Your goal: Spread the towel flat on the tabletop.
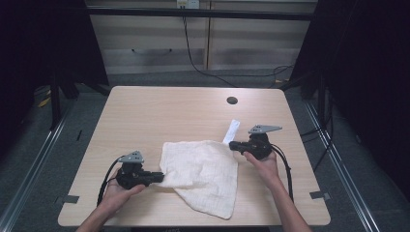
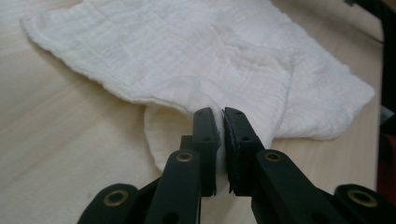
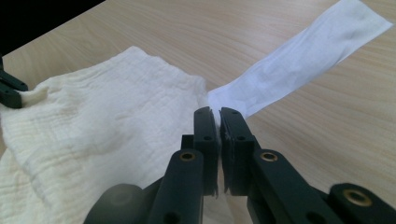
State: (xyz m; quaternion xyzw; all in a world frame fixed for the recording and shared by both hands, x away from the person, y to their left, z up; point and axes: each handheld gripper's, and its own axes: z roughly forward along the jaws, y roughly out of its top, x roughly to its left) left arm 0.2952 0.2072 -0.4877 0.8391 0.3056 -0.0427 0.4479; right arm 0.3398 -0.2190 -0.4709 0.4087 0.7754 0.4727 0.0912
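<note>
Now | left claw (image 2: 220, 114) pinched on cloth (image 1: 203, 169) edge | right claw (image 3: 219, 113) pinched on opposite corner

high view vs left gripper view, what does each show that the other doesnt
High view alone: the right gripper shut on the cloth's far edge, the white tag, the table's round hole, both forearms. Left gripper view alone: cloth fabric pinched between the left gripper, and the crinkled weave up close. Both: the white cloth lying on the wooden table.
</note>
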